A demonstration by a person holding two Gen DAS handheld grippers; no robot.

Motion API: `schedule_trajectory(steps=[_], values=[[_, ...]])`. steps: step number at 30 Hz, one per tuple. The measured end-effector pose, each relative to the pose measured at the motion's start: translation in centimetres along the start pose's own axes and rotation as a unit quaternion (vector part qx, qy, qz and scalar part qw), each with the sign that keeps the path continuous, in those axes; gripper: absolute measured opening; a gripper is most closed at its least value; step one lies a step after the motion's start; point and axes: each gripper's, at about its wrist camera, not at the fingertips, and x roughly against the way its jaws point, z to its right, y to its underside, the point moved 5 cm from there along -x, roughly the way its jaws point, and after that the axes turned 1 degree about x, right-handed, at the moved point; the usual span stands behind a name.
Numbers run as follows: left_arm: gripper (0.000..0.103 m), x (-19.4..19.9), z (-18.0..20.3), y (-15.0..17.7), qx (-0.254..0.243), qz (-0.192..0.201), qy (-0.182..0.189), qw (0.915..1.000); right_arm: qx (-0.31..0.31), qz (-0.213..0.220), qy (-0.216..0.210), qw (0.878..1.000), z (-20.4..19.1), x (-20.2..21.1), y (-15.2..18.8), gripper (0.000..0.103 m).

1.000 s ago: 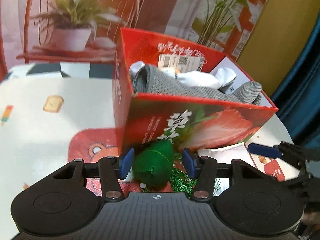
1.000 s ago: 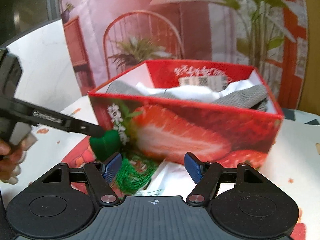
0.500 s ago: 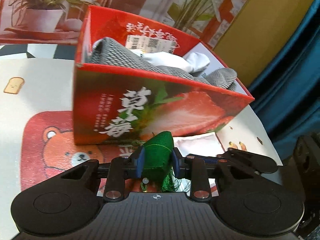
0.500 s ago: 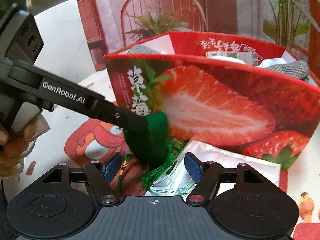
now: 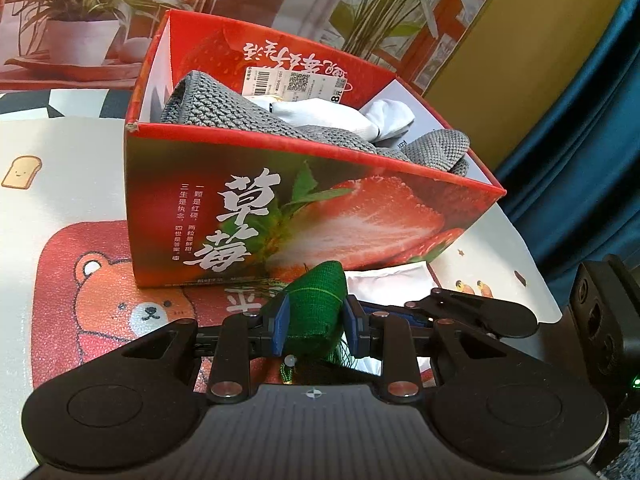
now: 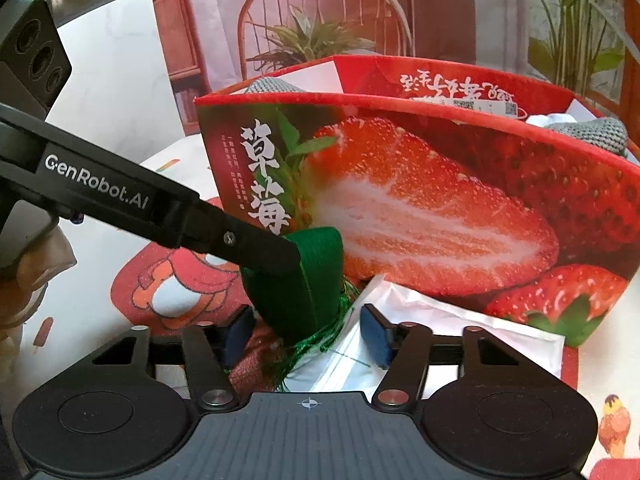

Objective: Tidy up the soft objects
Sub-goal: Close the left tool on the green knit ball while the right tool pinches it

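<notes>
Left gripper (image 5: pixel 313 326) clamped on a green woven pouch (image 5: pixel 316 312), blue pads pressed against both its sides. Pouch held just in front of the red strawberry box (image 5: pixel 320 216), low over the desk (image 5: pixel 60 168), green tassel threads (image 6: pixel 308 354) trailing down beneath it; a small bead (image 5: pixel 290 360) dangling below, partly lost behind the gripper body. From the right wrist view, one dark finger (image 6: pixel 256 250) of the left gripper laid across the pouch, hiding its near face.

Right gripper (image 6: pixel 308 334) just beside the pouch, fingers spread and closing, pads apart on either side of the tassel threads and a white packet (image 6: pixel 440 320). Nothing pinched between them. White packet lying flat on the desk against the foot of the box, its near end cut off by the gripper body and partly covered by threads.

Inside the box: grey knitted fabric (image 5: pixel 240 116) and white soft items (image 5: pixel 320 114), heaped to rim height, lower parts hidden by the box walls. A barcode label (image 5: pixel 296 84) on the far inner wall, print too small to read. Grey knit (image 6: pixel 600 136) only peeking over the rim in the right wrist view.

Bear print mat (image 5: pixel 120 292) under the box, largely covered. Part of a hand (image 6: pixel 24 280) at the left edge, blurred and cut off.
</notes>
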Motion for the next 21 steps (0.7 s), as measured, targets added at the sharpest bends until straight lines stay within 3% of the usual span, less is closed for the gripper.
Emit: schedule_trajectory(steps=[3,9,21], values=[[0.03,0.0,0.0,0.0,-0.001,-0.002,-0.002,1.0,0.006,0.001,-0.007,1.0,-0.3,-0.3,-0.3,0.044],[0.03,1.0,0.7,0.0,-0.003,0.004,0.002,1.0,0.0,-0.002,-0.014,1.0,-0.7,0.2,-0.6,0.041],[0.03,5.9,4.1,-1.6,-0.019,0.07,0.014,0.9972,0.008,0.053,-0.012,0.998,-1.3,4.6,-3.2,0.041]])
